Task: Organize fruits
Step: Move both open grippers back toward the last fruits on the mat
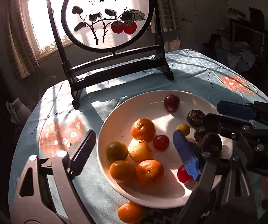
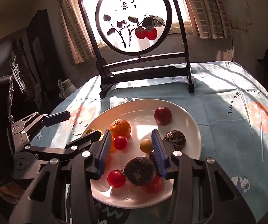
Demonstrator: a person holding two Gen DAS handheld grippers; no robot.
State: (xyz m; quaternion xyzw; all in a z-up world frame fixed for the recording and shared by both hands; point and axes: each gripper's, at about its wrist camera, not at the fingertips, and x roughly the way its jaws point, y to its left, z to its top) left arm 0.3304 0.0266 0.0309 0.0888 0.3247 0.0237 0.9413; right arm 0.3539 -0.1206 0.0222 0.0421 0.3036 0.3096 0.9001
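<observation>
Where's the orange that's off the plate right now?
Left wrist view, bottom centre: the stray orange lies on the tablecloth against the white plate's near rim, just below the plated oranges.

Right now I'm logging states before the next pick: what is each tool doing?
Left tool: open, holding nothing, beside the white plate.
Right tool: open over the plate, empty.

Far edge of worktop (image 2: pixel 227 100): tall black wooden stand with round painted screen (image 2: pixel 134 18) blocks entry from that side. White round plate (image 2: pixel 193 128): crowded near its left rim by a cluster of orange mandarins (image 1: pixel 143 132), and a dark brown wrinkled fruit (image 2: pixel 139 170) sits by the near rim. Bare plate between them. Open cloth toward right edge. One mandarin on the cloth (image 1: pixel 130 212) just beside the plate's near rim.
</observation>
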